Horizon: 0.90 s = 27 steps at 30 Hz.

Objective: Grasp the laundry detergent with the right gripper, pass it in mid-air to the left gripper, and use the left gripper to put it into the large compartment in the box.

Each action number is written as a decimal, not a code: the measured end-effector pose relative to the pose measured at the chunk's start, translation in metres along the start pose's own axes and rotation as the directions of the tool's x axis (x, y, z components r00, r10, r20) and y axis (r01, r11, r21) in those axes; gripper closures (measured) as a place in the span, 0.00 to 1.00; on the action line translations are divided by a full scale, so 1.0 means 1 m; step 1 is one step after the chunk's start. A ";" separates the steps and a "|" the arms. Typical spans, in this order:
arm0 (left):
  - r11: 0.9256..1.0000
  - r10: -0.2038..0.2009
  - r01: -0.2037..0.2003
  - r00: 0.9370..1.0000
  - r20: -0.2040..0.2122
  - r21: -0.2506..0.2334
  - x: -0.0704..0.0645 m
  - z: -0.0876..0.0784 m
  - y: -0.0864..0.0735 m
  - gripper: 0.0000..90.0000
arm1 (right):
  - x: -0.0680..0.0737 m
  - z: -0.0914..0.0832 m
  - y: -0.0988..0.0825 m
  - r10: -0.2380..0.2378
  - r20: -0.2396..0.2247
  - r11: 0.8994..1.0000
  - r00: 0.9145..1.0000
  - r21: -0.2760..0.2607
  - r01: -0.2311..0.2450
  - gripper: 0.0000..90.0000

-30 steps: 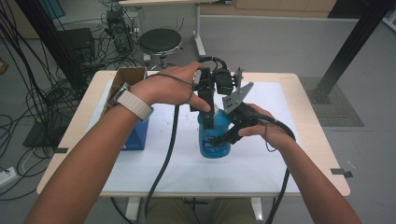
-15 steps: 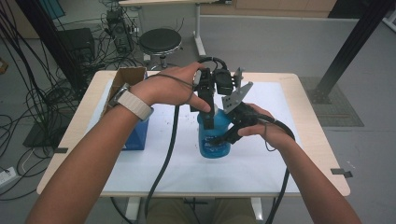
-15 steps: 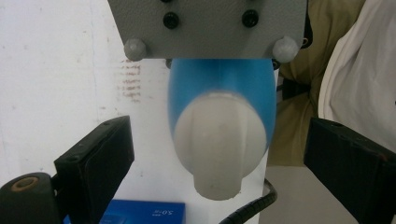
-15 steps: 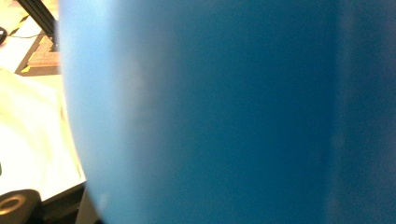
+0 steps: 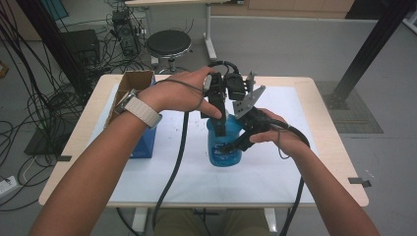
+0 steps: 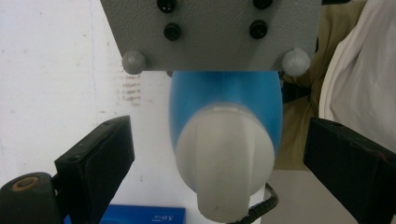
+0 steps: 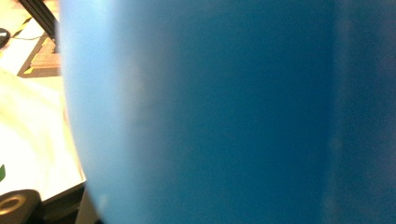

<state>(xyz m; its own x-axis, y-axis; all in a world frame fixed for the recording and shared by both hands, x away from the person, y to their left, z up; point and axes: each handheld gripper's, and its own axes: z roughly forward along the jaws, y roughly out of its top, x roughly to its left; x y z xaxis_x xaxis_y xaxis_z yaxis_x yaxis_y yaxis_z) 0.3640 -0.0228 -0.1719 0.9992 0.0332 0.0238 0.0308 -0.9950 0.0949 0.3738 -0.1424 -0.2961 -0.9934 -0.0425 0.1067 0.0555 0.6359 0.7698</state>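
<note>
Right claw [image 5: 231, 142] clamps blue bottle [image 5: 223, 147] upright on bench [image 5: 324, 162]. Left claw [image 6: 219, 154] open astride white cap [image 6: 224, 163]; centre, close squarely, then twist.

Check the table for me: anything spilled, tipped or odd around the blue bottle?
Small dark specks lie scattered on the white sheet left of the blue bottle, like spilled crumbs. The bottle stands upright, cap on.

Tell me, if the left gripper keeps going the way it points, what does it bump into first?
Most likely the white cap of the blue bottle. The left gripper points at it with jaws open on either side.
</note>
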 end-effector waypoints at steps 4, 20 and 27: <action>1.000 0.003 -0.003 1.000 0.003 0.001 0.000 0.001 0.000 0.11 | 0.000 -0.001 0.000 0.001 0.003 1.000 1.000 -0.006 -0.001 0.48; 1.000 0.012 -0.012 1.000 0.015 -0.005 -0.001 0.009 0.003 0.14 | 0.001 -0.004 0.004 -0.020 0.001 1.000 1.000 -0.020 0.020 0.48; 1.000 0.012 -0.012 1.000 0.014 -0.008 -0.001 0.012 0.004 0.15 | 0.002 -0.005 0.004 -0.016 0.004 1.000 1.000 -0.023 0.016 0.48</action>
<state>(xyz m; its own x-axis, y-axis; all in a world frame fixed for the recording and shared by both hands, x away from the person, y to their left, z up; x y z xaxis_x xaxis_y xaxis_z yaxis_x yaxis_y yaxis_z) 0.3633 -0.0277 -0.1832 0.9997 0.0201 0.0111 0.0188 -0.9945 0.1028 0.3725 -0.1438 -0.2895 -0.9946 -0.0494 0.0917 0.0417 0.6176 0.7854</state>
